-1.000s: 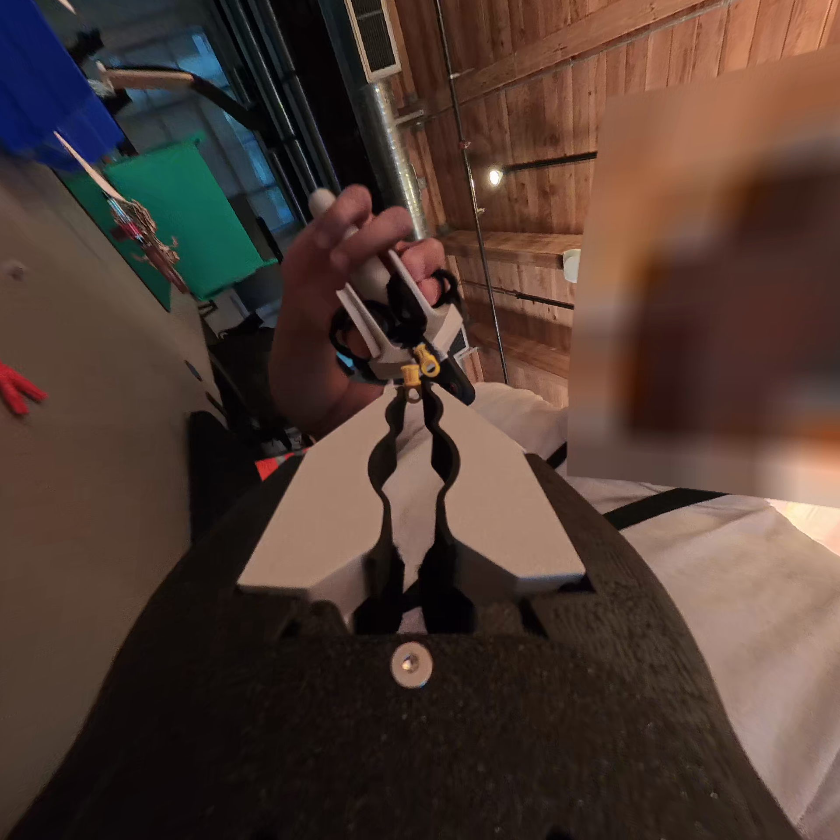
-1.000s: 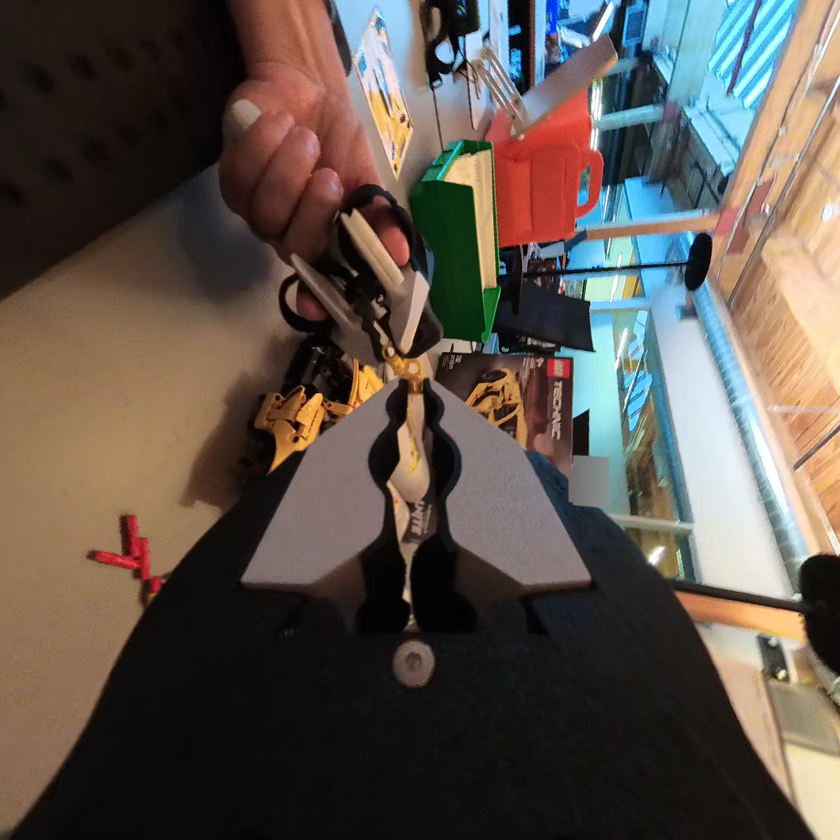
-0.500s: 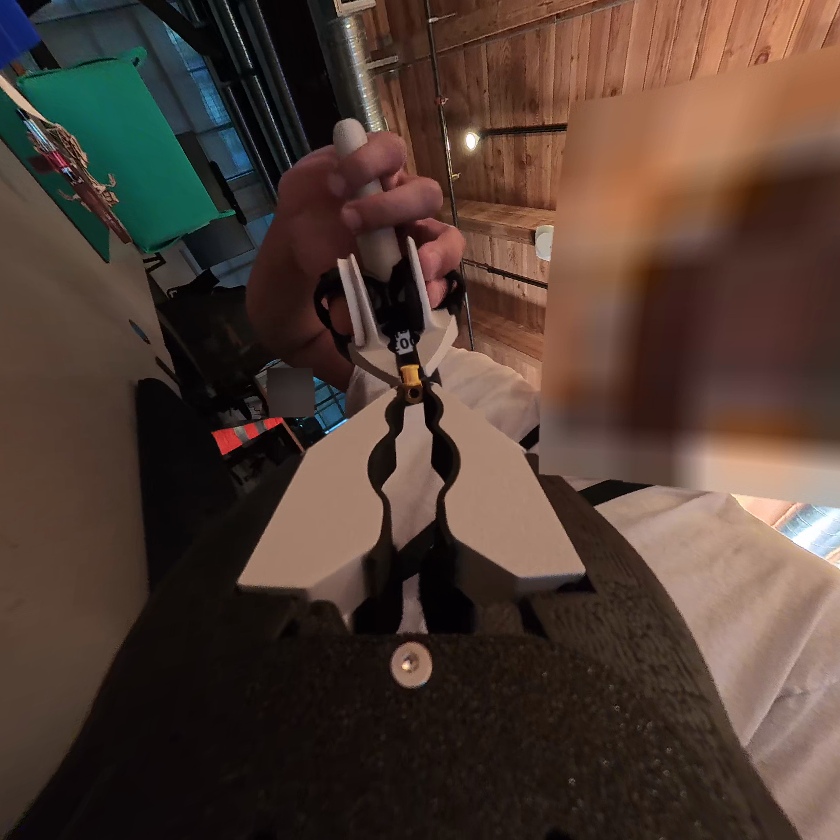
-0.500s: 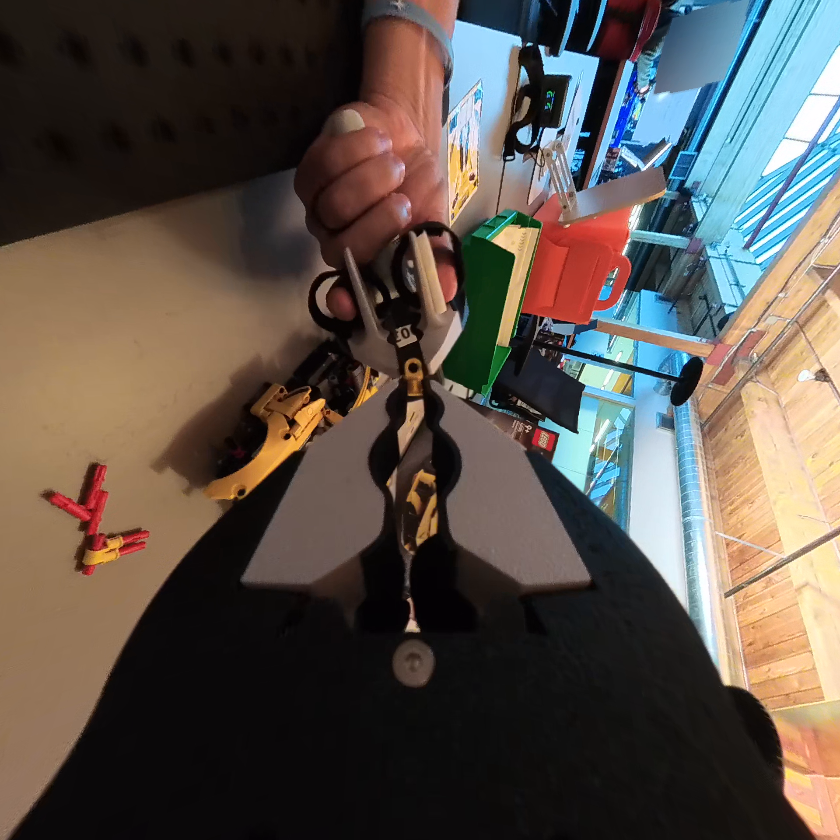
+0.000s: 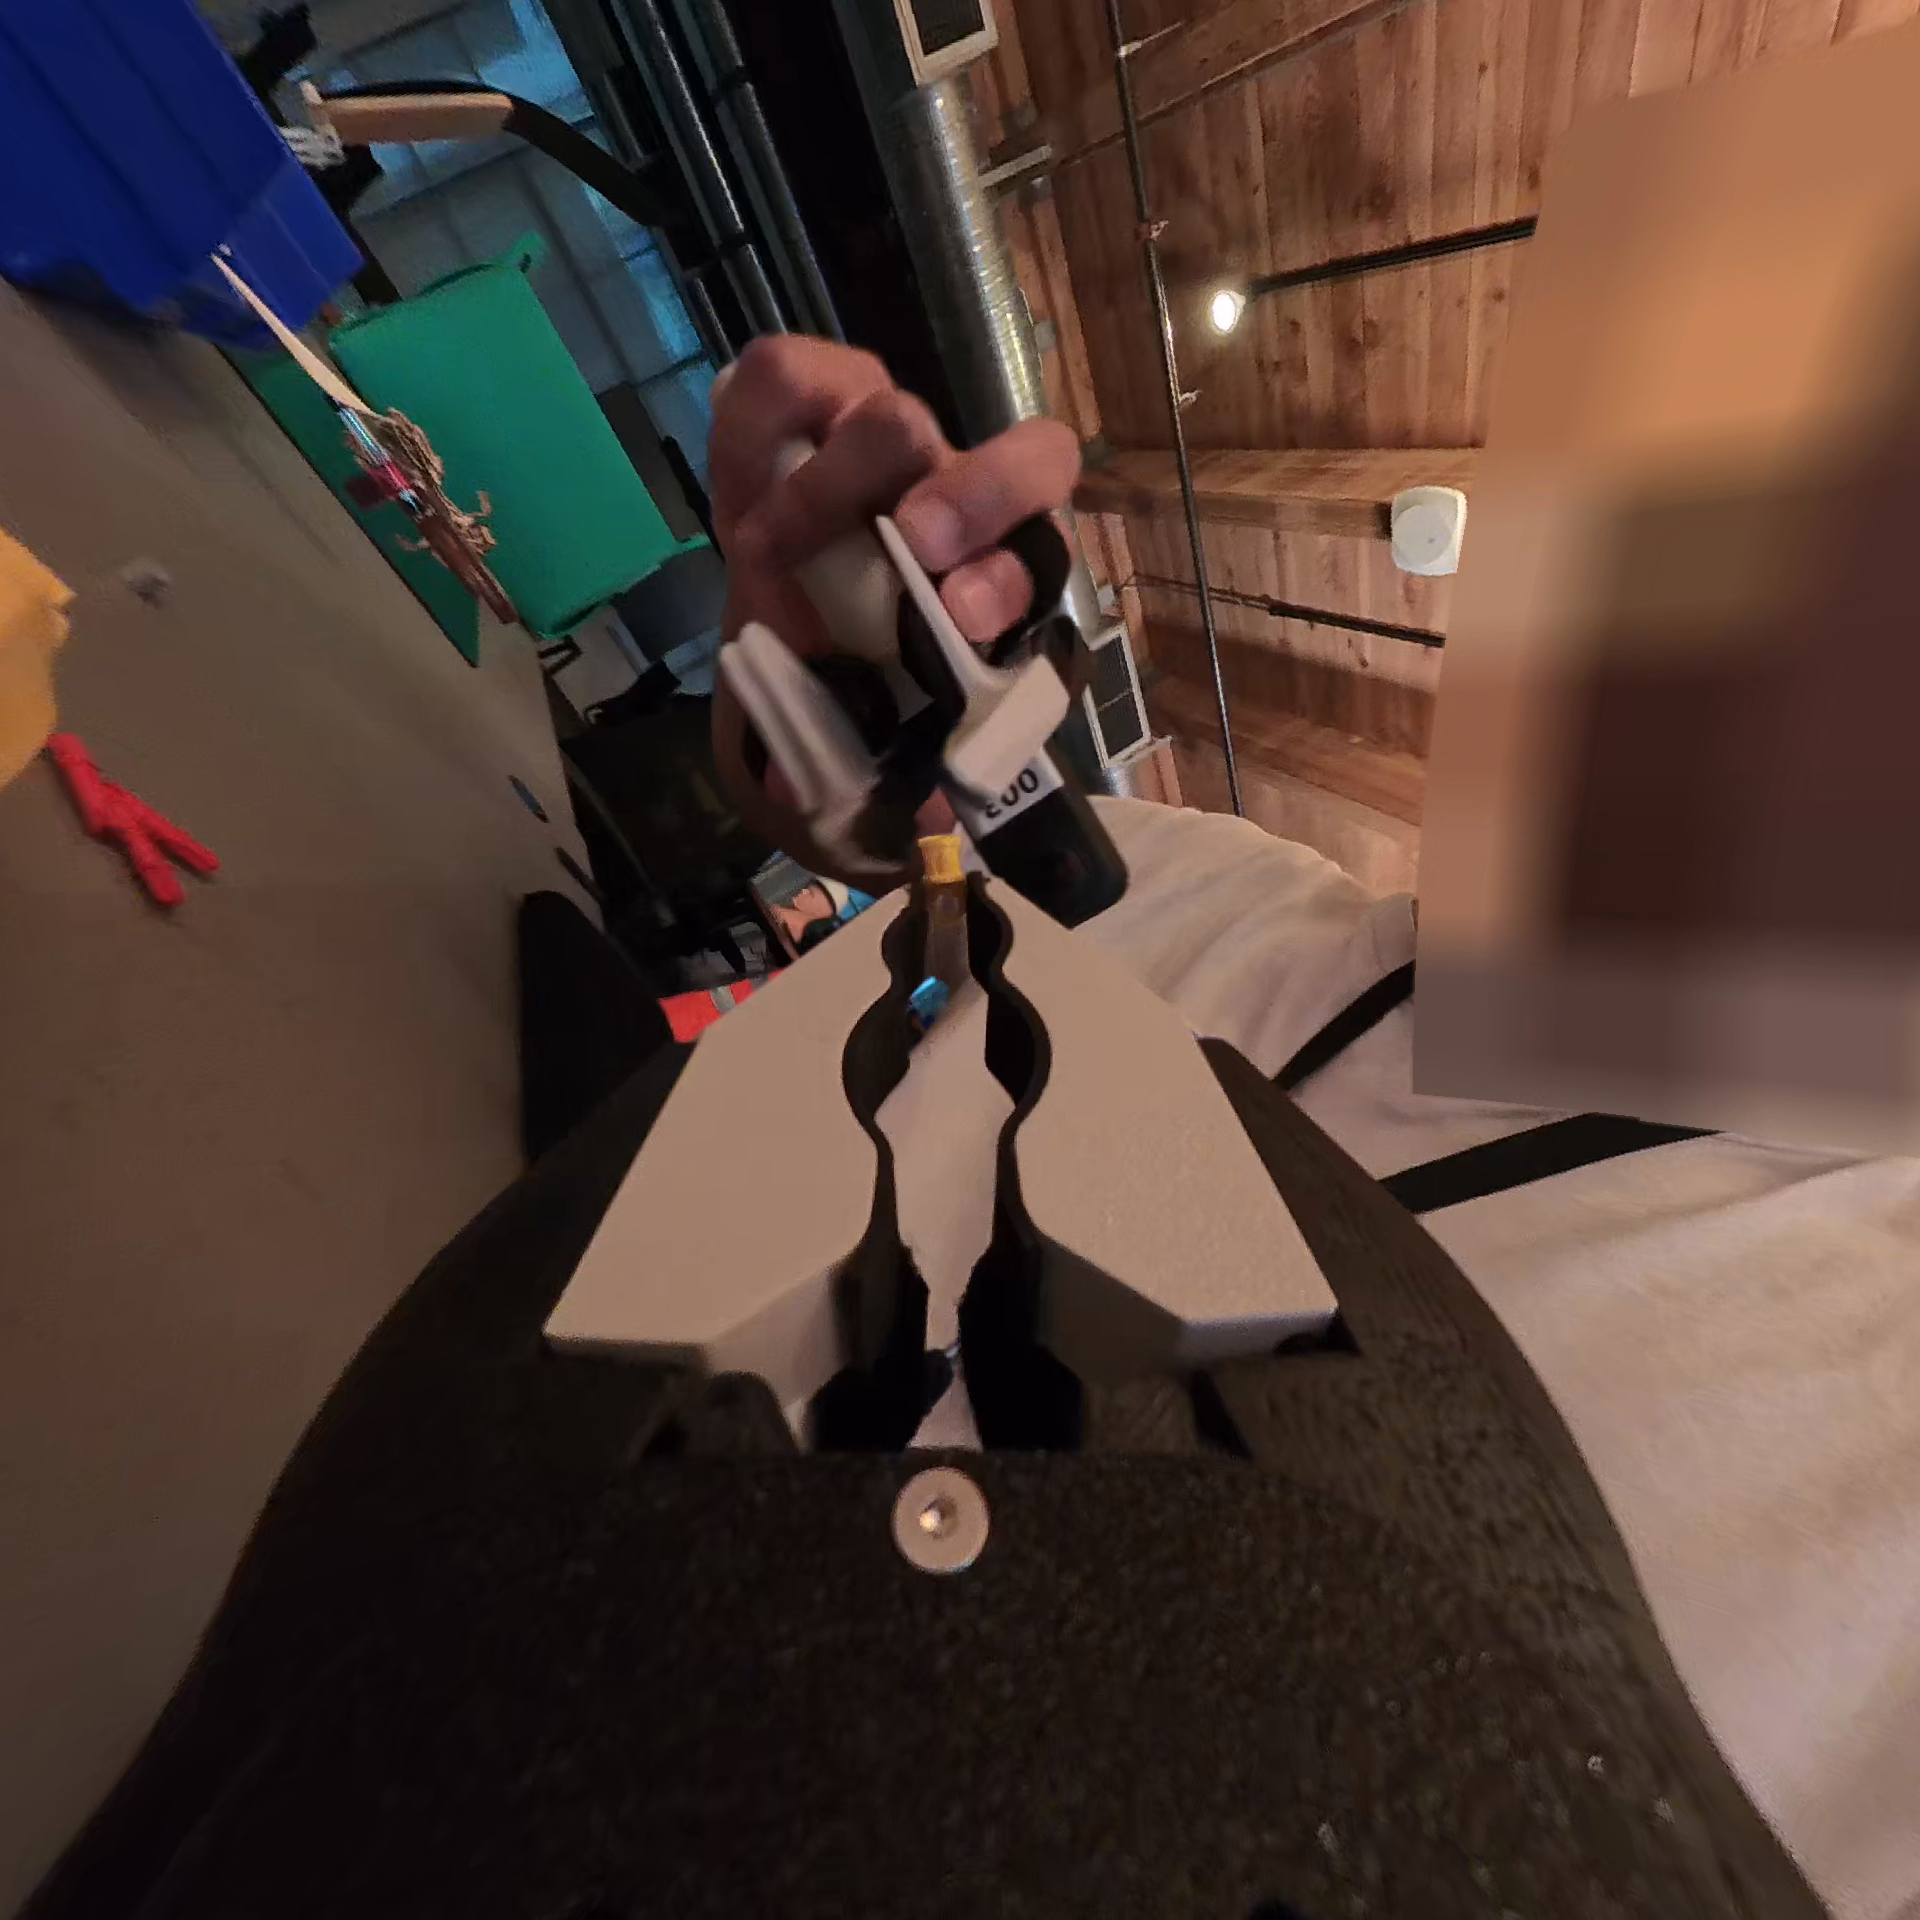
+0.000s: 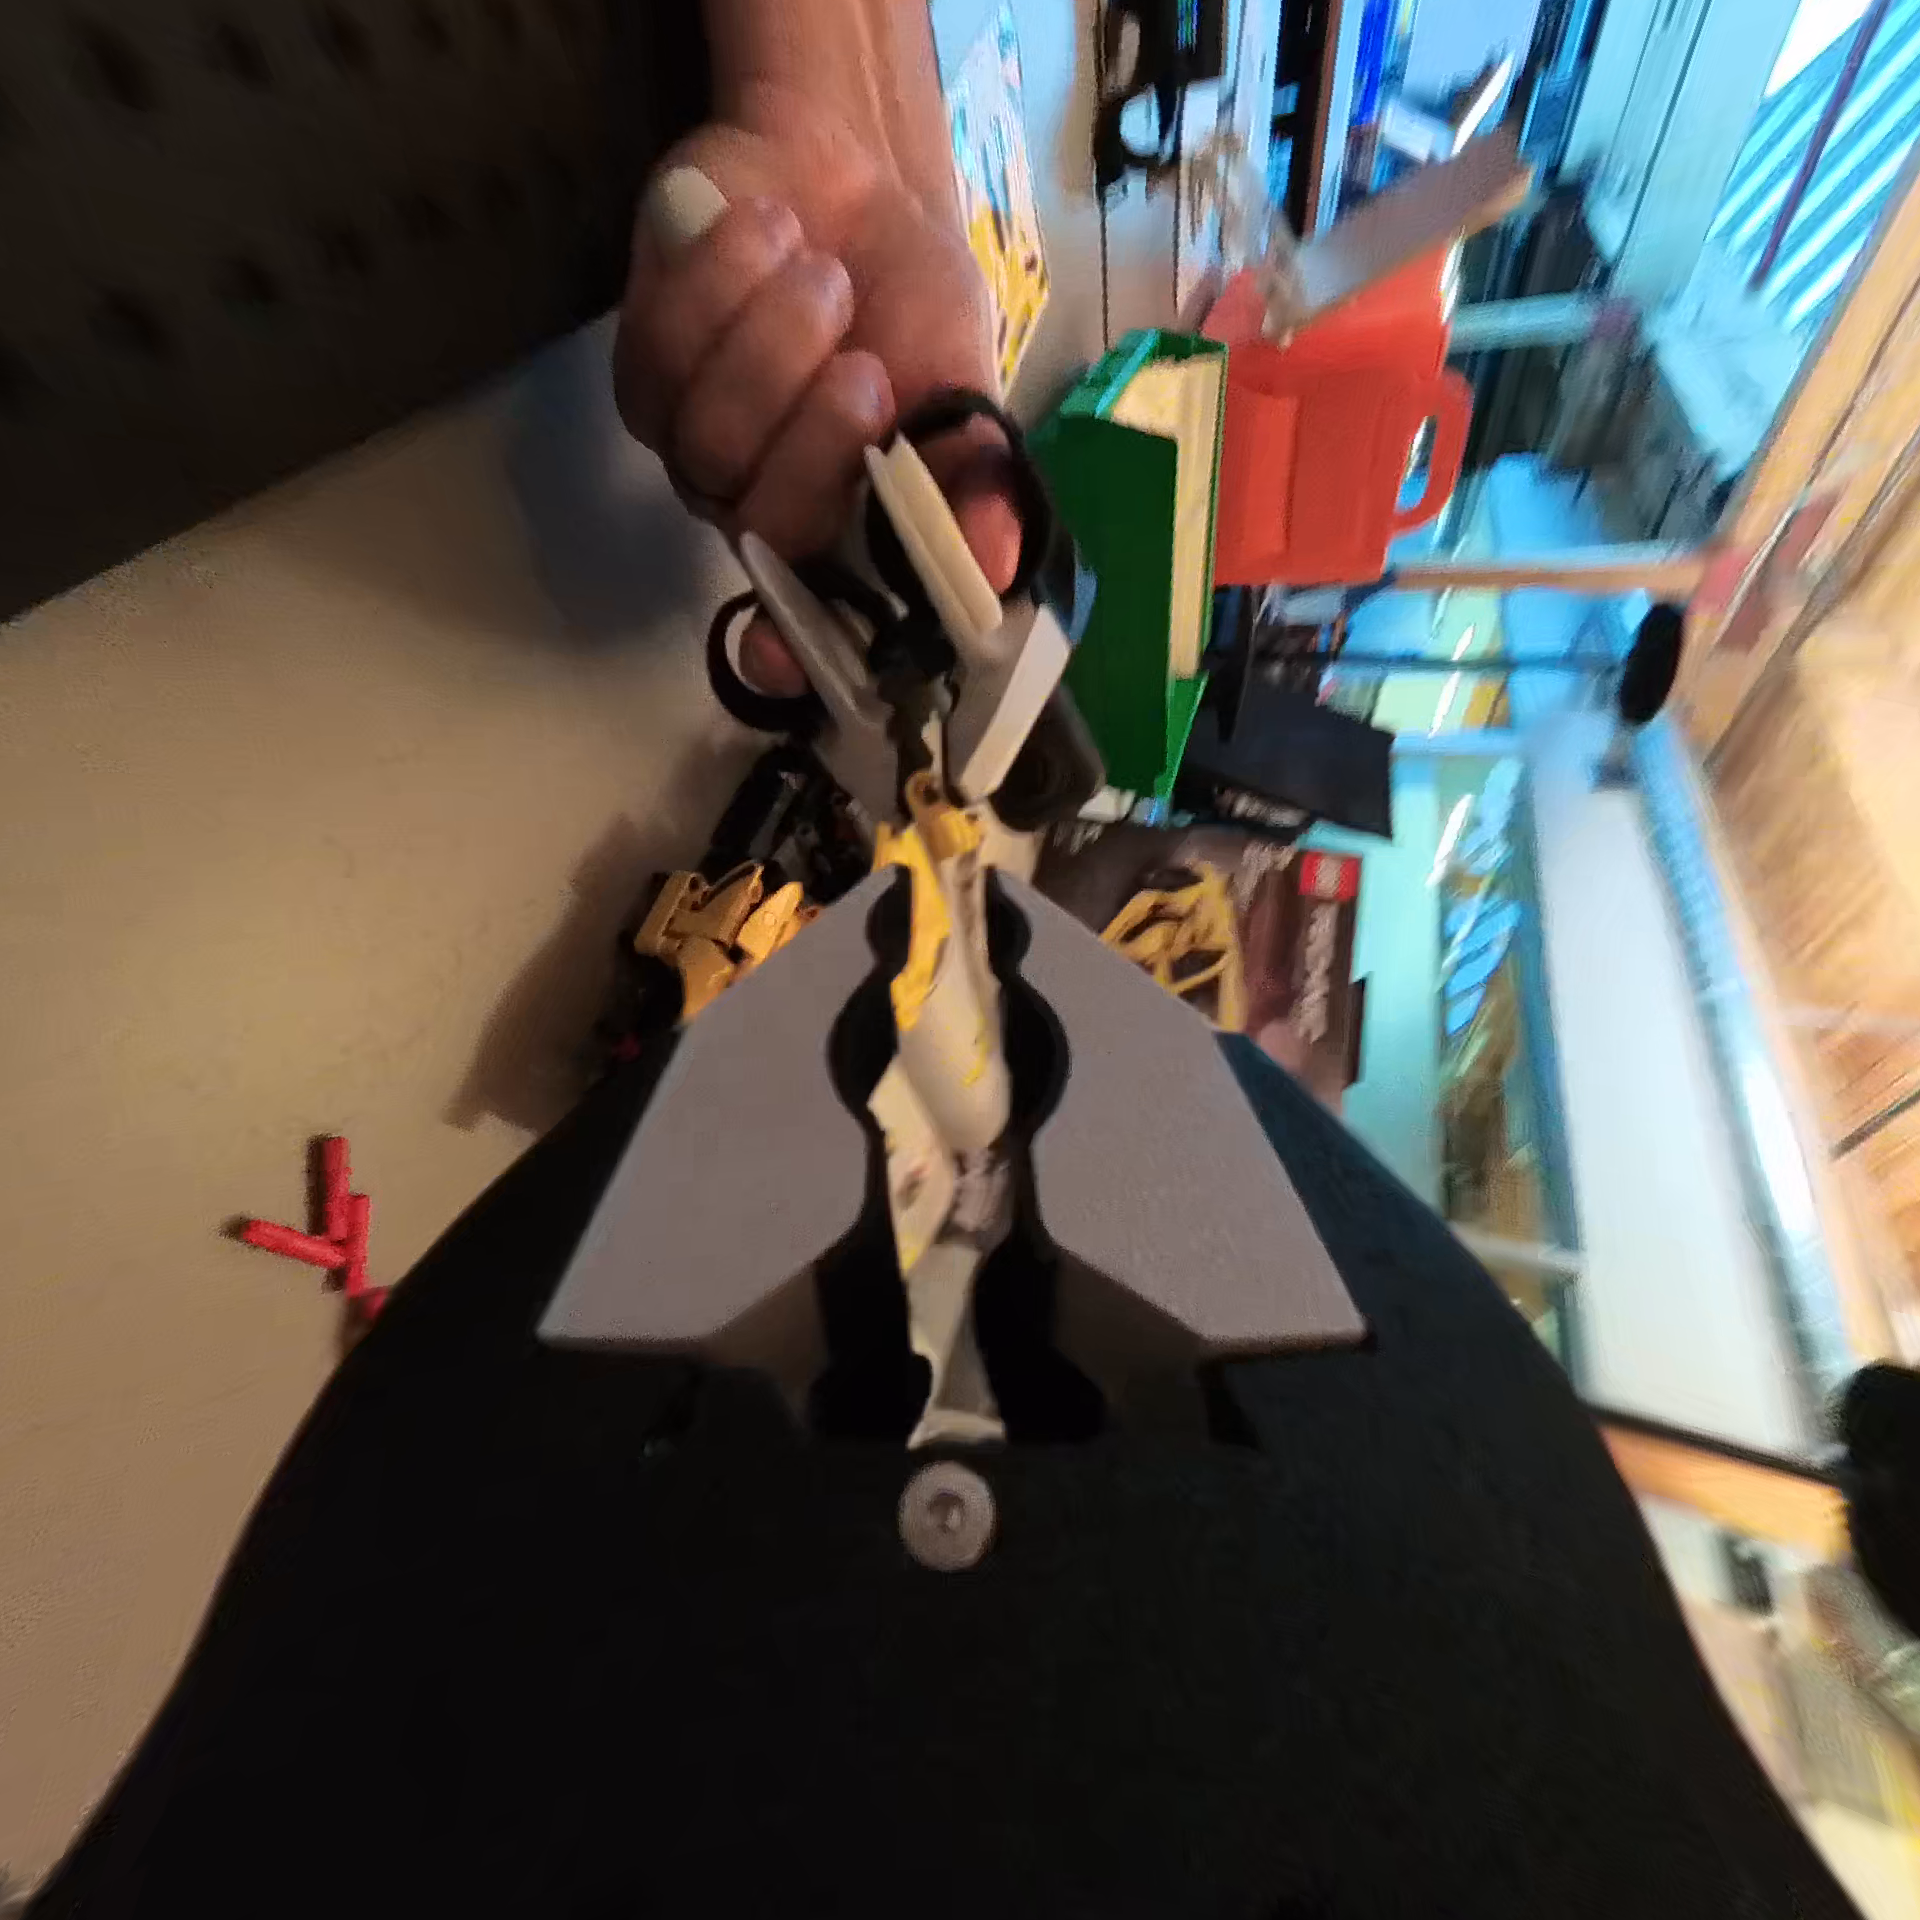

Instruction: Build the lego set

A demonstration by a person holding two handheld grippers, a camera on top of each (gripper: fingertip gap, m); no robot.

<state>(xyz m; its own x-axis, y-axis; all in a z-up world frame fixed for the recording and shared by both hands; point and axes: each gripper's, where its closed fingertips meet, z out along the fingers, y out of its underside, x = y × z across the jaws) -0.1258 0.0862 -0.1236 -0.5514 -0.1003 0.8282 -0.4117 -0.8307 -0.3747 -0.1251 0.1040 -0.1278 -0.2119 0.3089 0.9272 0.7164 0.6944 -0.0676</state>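
Observation:
My two grippers meet tip to tip above the table. In the left wrist view my left gripper (image 5: 940, 899) is shut on a small yellow lego piece (image 5: 938, 862) on a dark pin. The right gripper (image 5: 899, 821), held by a hand, tilts in from above and touches it. In the right wrist view my right gripper (image 6: 943, 883) is shut on a small yellow connector (image 6: 943, 829), which meets the tips of the left gripper (image 6: 920, 727). The views are blurred, so the joint itself is unclear.
A partly built yellow and black lego model (image 6: 717, 930) lies on the beige table (image 6: 260, 831), with red pins (image 6: 317, 1226) nearby. Behind stand the lego box (image 6: 1288, 935), a green bin (image 6: 1132, 582), an orange bin (image 6: 1340, 457) and a booklet (image 6: 1003, 239).
The two yellow pieces, apart a second ago, came together tip to tip. Both grippers have since tilted and swung while staying in contact.

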